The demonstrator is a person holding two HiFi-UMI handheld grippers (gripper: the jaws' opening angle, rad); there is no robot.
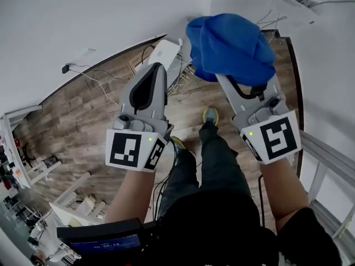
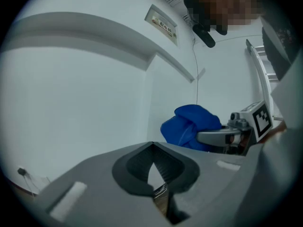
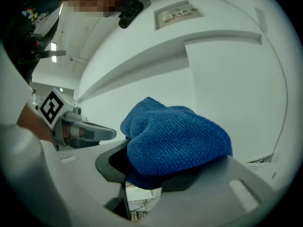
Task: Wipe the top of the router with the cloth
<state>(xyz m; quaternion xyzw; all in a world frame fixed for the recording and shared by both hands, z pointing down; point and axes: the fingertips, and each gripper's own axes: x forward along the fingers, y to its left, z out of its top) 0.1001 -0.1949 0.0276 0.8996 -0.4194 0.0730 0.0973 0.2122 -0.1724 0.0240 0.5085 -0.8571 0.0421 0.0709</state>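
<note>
The right tool [image 3: 144,176] clamps the blue cloth [image 3: 175,136]; the left tool [image 2: 151,148] is closed, empty; the white router [image 1: 165,53] lies well below; wiping seemingly unstarted.

A sparse lab-like workroom: plain white walls [image 1: 83,15], wood-plank floor [image 1: 83,121], loose cables [image 1: 97,83] trailing around the router [image 1: 164,53], cluttered white racks [image 1: 22,148] well left of it.

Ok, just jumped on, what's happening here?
A person stands holding a gripper in each hand. The right gripper is clamped on a bunched blue cloth, held in the air. The left gripper is shut and empty. The white router lies on the wood floor by the wall; the cloth isn't touching it.
</note>
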